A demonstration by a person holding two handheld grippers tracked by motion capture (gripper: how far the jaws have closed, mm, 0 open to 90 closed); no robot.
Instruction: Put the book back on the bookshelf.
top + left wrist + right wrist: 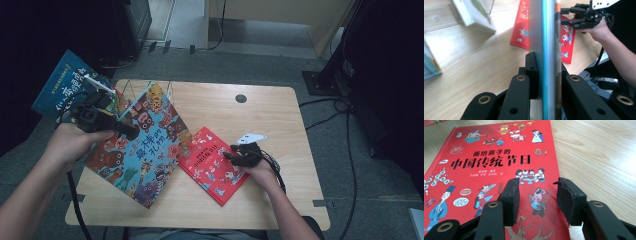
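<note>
The left gripper (131,131) pinched the large, stiff colourful picture book (145,145) at its edge. The right gripper (537,200) hovered, jaws apart, over the flat red hardcover book (486,170), likely rigid and best taken at an edge.

In my left gripper view, the animal book (548,50) clamped edge-on hides part of the red book (524,25) behind it. In my right gripper view the red book's lower cover is cut off by the frame. The blue book (62,87) overhangs the worktop (280,125), its title too small to read.

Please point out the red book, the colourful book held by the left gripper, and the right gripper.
red book (486,167): right gripper view, cover title.
colourful book (145,150): high view, front cover.
right gripper (231,154): high view, between fingertips.
</note>
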